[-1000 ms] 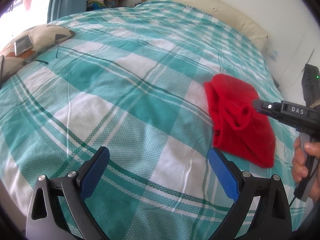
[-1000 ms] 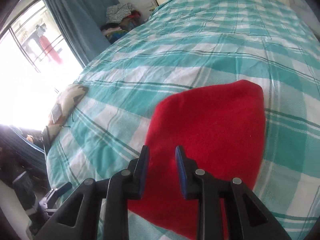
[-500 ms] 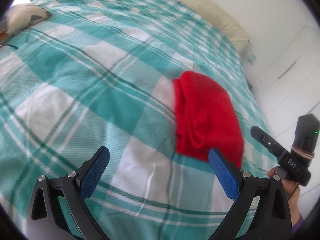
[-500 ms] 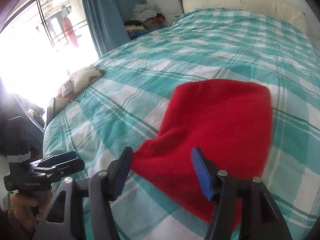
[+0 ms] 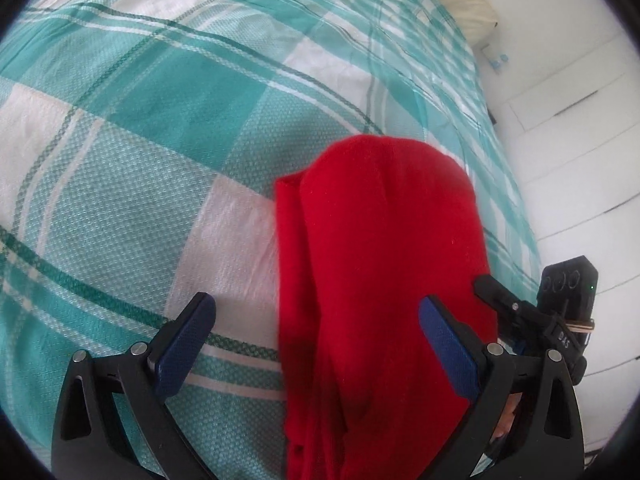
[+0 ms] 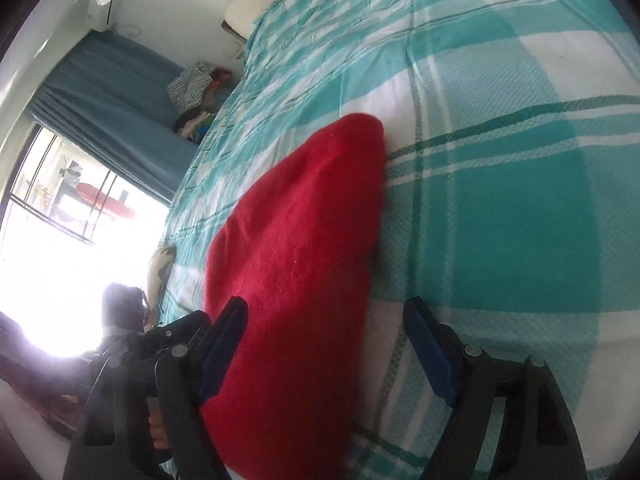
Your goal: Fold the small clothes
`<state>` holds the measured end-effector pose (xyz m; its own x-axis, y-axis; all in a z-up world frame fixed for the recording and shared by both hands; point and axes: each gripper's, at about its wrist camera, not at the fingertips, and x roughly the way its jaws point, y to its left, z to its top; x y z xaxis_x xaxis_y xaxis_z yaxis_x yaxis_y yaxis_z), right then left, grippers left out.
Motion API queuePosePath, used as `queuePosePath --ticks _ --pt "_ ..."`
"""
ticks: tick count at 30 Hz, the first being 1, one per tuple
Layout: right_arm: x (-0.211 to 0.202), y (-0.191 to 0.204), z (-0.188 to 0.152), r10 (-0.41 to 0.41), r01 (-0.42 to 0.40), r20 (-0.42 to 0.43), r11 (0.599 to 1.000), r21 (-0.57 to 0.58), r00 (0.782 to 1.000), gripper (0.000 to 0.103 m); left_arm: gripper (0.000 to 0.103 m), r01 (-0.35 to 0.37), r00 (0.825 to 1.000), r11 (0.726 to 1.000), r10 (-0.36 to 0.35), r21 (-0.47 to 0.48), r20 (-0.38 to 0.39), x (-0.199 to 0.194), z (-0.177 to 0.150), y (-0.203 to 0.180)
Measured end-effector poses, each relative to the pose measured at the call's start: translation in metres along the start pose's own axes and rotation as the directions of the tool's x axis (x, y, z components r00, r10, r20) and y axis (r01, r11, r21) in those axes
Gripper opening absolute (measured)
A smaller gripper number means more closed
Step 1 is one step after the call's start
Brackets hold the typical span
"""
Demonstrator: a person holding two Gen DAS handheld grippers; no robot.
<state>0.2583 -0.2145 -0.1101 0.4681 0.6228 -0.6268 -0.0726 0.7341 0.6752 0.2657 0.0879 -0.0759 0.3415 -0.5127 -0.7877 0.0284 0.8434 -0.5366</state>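
A folded red cloth (image 5: 384,280) lies on the teal checked bedspread (image 5: 160,140). My left gripper (image 5: 316,340) hangs low over its near end, open, with the cloth's left edge between the blue pads (image 5: 184,344) and no pad pressing on it. The right gripper (image 5: 516,312) shows just past the cloth's right edge. In the right wrist view the red cloth (image 6: 296,280) runs up between the fingers of my right gripper (image 6: 326,352). Its jaws stand wide and are closing slightly, touching nothing. The left gripper (image 6: 168,336) sits at the cloth's far side there.
A cream pillow (image 5: 460,4) lies at the head of the bed. White cupboard fronts (image 5: 580,120) stand beside the bed's right edge. A blue curtain (image 6: 120,100), a bright window (image 6: 60,220), a pile of clothes (image 6: 196,100) and a patterned cushion (image 6: 160,268) are on the other side.
Both grippers have come down close over the red cloth. The right jaws went from nearly shut to wide, and the right gripper rolled. The cloth lies as it was.
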Motion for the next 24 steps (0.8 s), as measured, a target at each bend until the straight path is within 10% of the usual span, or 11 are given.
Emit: queuePosePath --ticks 2,4,7,15,17,18,19,22,24 --pt "0.011 0.013 0.001 -0.067 0.068 0.024 0.996 -0.058 0.997 0.060 0.089 -0.056 0.998 0.997 0.056 0.057 0.002 0.005 -0.005 -0.010" --pt "0.017 0.040 -0.003 -0.193 0.200 0.056 0.958 -0.207 0.980 0.030 0.025 -0.066 0.998 0.991 0.068 0.118 -0.010 0.010 -0.009 -0.020" --pt "0.011 0.080 -0.019 -0.305 0.345 0.162 0.856 -0.385 0.938 0.022 0.019 -0.075 0.997 0.991 0.071 0.115 0.041 -0.003 -0.013 -0.032" --pt "-0.069 0.105 -0.006 -0.247 0.372 0.335 0.843 -0.387 0.909 0.020 0.021 -0.023 0.985 0.964 -0.023 0.264 0.169 -0.056 -0.011 -0.107" --pt "-0.084 0.093 0.007 -0.251 0.369 0.345 0.866 -0.338 0.904 0.020 0.036 -0.056 0.985 0.954 0.006 0.293 0.170 -0.045 -0.010 -0.123" --pt "-0.090 0.082 0.014 -0.259 0.364 0.335 0.881 -0.302 0.906 0.021 0.059 -0.095 0.984 0.950 0.044 0.297 0.174 -0.037 -0.011 -0.125" --pt "-0.092 0.068 0.020 -0.281 0.366 0.309 0.892 -0.265 0.909 0.027 0.078 -0.146 0.979 0.943 0.094 0.300 0.182 -0.028 -0.013 -0.126" --pt "-0.096 0.018 0.015 -0.414 0.457 0.231 0.872 -0.176 0.880 0.064 0.081 -0.264 0.955 0.916 0.203 0.302 0.218 -0.014 -0.034 -0.113" --pt "-0.107 -0.009 -0.001 -0.471 0.507 0.216 0.846 -0.164 0.855 0.067 0.081 -0.315 0.940 0.897 0.249 0.311 0.234 -0.015 -0.050 -0.101"
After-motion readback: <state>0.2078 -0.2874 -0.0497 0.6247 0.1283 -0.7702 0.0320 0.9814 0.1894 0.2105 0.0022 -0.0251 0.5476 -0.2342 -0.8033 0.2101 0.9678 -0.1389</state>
